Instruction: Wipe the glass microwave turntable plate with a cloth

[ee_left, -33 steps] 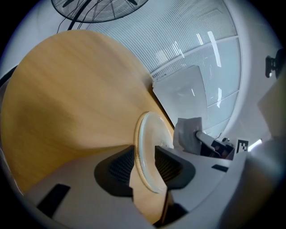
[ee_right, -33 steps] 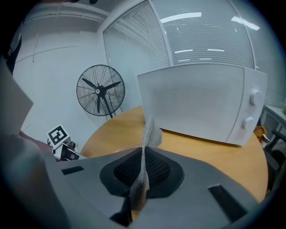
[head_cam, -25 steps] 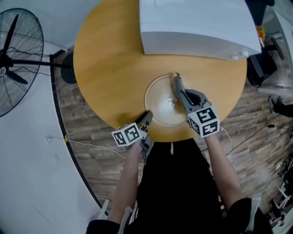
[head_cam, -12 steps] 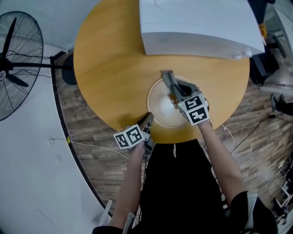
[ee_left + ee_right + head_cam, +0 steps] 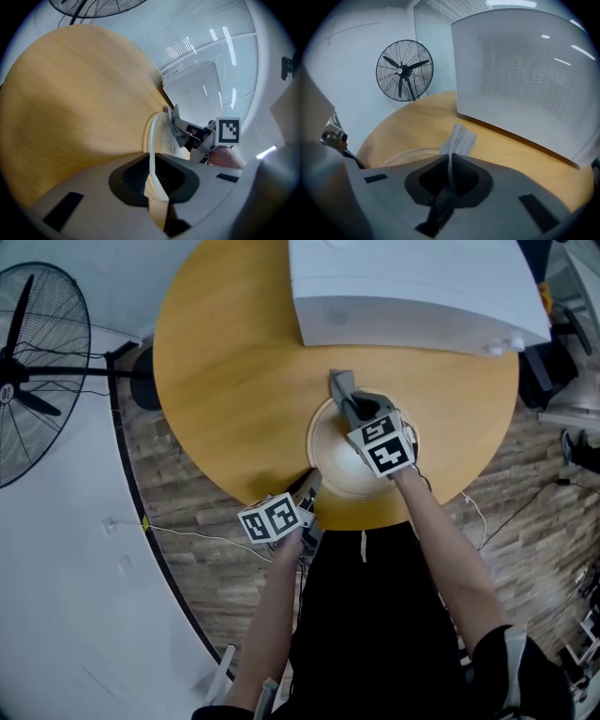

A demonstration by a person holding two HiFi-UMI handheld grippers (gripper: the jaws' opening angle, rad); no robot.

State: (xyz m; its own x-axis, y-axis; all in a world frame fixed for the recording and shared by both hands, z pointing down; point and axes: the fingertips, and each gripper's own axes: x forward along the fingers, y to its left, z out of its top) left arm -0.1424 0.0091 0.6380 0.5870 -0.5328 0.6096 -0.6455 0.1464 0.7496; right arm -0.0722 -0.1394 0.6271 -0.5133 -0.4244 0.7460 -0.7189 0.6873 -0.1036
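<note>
Down in the head view, the glass plate [image 5: 330, 465] lies flat on the round wooden table [image 5: 225, 381]. It sits at the table's near edge, just this side of the white microwave [image 5: 412, 287]. My left gripper [image 5: 309, 486] meets the plate's near-left rim. My right gripper [image 5: 349, 407] reaches over the plate from the near right, and the grey cloth [image 5: 339, 382] sticks out past its tips by the far rim. I cannot tell whether the cloth touches the glass there.

Left gripper view: the jaws have just been closing. They now stand only narrowly apart, with the rim edge between them and the pads pressing the glass from both sides. I judge that the right place to hold it, since the rim is the only purchase a flat disc offers. Glass is stiff, fairly heavy, smooth and breakable. I'd expect it to slide or spin under a wipe unless this pinch is firm, though too hard a squeeze on a thin edge risks a chip.

Right gripper view: the jaws are closed on a fold of the cloth, which runs up between the pads and flops out ahead as a limp strip. It is light and soft, so only the part near the tips will carry pressure. I'd press low and drag.
</note>
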